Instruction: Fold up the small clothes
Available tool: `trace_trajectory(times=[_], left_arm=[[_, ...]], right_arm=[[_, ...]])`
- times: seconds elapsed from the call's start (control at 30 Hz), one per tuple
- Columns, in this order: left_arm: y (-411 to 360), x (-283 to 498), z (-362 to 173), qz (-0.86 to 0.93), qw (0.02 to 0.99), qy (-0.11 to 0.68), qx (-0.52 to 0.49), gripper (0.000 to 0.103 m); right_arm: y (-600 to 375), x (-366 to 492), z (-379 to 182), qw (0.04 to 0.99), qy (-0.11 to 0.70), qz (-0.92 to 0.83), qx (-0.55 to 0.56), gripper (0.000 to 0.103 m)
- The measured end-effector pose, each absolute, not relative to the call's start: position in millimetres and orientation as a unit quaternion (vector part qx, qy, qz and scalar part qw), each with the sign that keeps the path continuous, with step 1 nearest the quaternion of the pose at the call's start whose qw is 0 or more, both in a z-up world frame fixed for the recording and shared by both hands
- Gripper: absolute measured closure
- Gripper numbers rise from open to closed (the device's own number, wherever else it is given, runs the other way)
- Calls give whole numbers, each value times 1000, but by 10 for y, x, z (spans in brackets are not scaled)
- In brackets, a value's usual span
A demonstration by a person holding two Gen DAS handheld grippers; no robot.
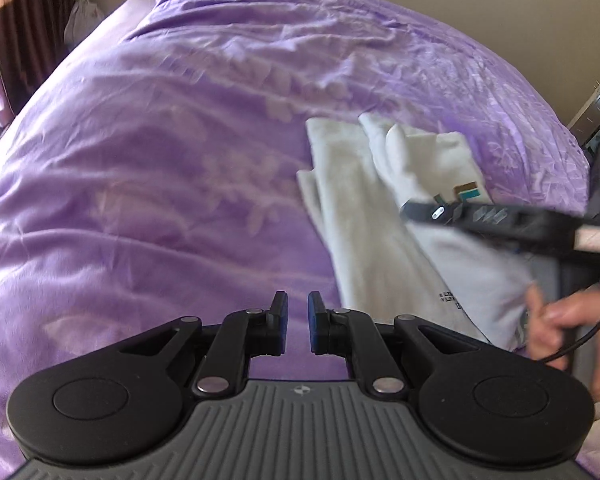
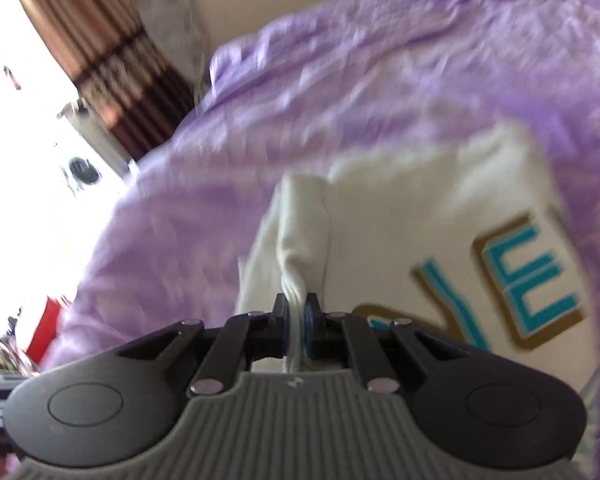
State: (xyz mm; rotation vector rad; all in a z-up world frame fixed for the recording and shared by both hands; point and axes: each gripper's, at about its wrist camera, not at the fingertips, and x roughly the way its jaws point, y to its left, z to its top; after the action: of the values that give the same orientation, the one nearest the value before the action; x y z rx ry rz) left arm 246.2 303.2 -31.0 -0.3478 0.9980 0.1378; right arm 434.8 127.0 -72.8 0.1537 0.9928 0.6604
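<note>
A small white shirt (image 1: 364, 208) with teal and gold letters lies partly folded on the purple bedspread (image 1: 160, 152), right of centre. My left gripper (image 1: 298, 304) is open a little and empty, above the bedspread just left of the shirt's near edge. My right gripper (image 2: 298, 308) is shut on a bunched fold of the white shirt (image 2: 440, 216) and holds it lifted; the letters show to its right. In the left wrist view the right gripper (image 1: 416, 210) reaches in from the right over the shirt.
The purple bedspread (image 2: 340, 92) covers the whole bed. Brown curtains (image 1: 24, 28) and a bright window (image 2: 20, 140) stand at the left. A cream wall (image 1: 520, 8) is behind the bed. A hand (image 1: 568, 320) holds the right gripper's handle.
</note>
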Motion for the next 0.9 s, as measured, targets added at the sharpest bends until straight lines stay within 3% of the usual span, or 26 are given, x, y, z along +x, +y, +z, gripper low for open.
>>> trace_trajectory(times=[0.17,0.53,0.83,0.9], left_arm=[[3169,2449,-417,59,857,479,-180,93],[3214,2385,-285,50,866,459,-191,93],[3299,2298,-348,60,857,469,-207,93],[3284,2281,-342,58,856,467,-212,93]], right_arm=[[1331,4384,-884,820,483,299,77,100],[1375,4293,-181,836,419,324,144,100],[1784,4165,-873,809,488,317,85,99],[1839,4148,-843,812,485,317,68,93]])
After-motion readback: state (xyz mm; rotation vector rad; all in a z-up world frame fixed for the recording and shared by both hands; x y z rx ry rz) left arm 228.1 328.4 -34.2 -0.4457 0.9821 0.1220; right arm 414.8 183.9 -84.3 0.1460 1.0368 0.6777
